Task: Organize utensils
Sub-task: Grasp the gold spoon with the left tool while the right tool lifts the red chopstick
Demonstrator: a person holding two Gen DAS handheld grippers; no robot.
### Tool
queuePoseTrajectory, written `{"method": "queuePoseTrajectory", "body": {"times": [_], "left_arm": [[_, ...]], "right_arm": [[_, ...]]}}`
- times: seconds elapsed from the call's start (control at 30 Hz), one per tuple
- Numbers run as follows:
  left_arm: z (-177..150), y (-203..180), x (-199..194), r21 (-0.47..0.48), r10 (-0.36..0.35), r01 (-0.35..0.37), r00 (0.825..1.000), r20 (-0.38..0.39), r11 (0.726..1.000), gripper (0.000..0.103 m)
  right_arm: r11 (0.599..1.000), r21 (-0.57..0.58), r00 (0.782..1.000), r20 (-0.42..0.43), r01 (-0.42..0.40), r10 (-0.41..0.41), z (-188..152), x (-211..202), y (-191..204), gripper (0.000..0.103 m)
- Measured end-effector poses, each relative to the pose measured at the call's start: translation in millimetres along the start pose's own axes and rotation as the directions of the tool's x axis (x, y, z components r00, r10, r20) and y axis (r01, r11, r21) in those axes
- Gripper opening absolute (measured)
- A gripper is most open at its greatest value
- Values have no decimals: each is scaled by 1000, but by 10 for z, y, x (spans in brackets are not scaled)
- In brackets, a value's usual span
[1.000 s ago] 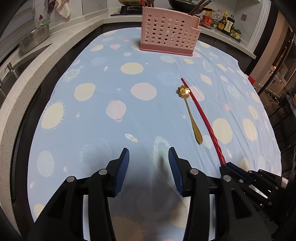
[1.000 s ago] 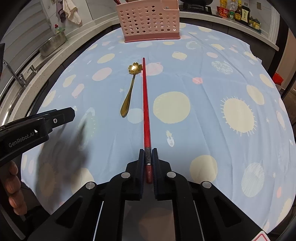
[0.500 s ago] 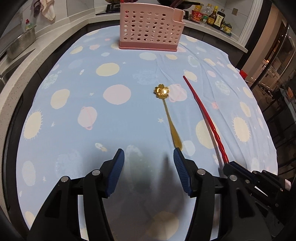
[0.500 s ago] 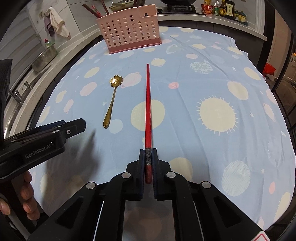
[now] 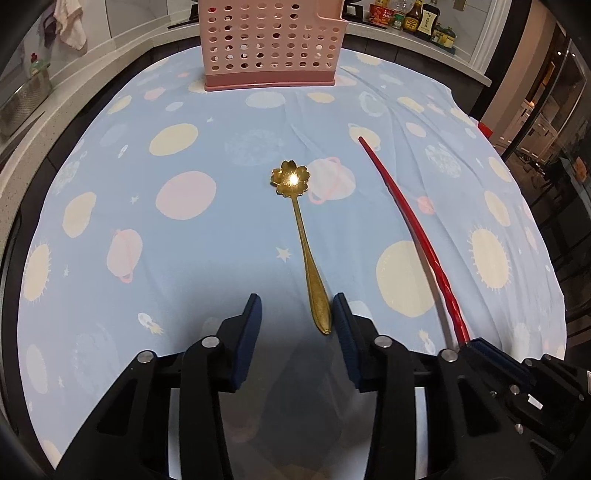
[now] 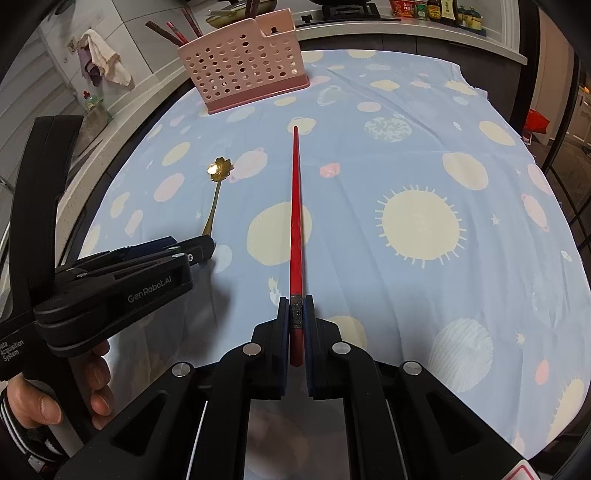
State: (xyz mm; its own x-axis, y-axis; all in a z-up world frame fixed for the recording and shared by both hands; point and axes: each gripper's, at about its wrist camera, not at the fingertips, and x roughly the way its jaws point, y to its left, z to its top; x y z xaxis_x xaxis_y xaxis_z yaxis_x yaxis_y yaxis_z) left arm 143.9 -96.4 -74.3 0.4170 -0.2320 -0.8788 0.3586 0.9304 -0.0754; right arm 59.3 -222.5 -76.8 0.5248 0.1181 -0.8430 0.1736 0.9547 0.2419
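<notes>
A gold spoon [image 5: 303, 236] with a flower-shaped bowl lies on the blue patterned cloth [image 5: 192, 236]; it also shows in the right wrist view [image 6: 218, 184]. My left gripper [image 5: 296, 312] is open, its jaws on either side of the spoon's handle end, with the handle close to the right jaw. My right gripper [image 6: 296, 306] is shut on the thick end of a red chopstick [image 6: 295, 206] that points away toward the holder; the chopstick also shows in the left wrist view [image 5: 410, 225]. A pink perforated utensil holder [image 5: 271, 44] stands at the far side, also in the right wrist view [image 6: 243, 70], with several chopsticks in it.
Sauce bottles [image 5: 413, 18] line the back counter. A metal basin [image 5: 22, 99] sits on the left counter, and a cloth [image 6: 105, 61] hangs on the wall. The cloth's right edge [image 5: 550, 258] drops off the table.
My left gripper has moved forward and right until its jaws straddle the spoon's handle end. My right gripper has kept hold of the red chopstick and lifted it slightly.
</notes>
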Motion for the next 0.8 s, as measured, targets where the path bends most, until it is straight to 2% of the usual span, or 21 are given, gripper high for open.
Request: {"method": "queuePoseTrajectory", "body": {"times": [0.13, 0.37, 0.7, 0.8], "left_arm": [[-3, 29, -12, -5, -24, 24, 1000, -9, 1000, 10], [-45, 107, -128, -36, -66, 66, 998, 2, 997, 10], [33, 271, -627, -84, -84, 93, 991, 101, 992, 9], [86, 302, -738, -95, -82, 95, 989, 126, 991, 6]], "right_arm": [[1000, -4, 1000, -6, -3, 3, 0, 27, 13, 7], [1000, -8, 1000, 4, -10, 10, 11, -26, 33, 7], [998, -31, 997, 58, -48, 50, 106, -285, 185, 7], [997, -42, 995, 84, -59, 62, 168, -388, 237, 7]]}}
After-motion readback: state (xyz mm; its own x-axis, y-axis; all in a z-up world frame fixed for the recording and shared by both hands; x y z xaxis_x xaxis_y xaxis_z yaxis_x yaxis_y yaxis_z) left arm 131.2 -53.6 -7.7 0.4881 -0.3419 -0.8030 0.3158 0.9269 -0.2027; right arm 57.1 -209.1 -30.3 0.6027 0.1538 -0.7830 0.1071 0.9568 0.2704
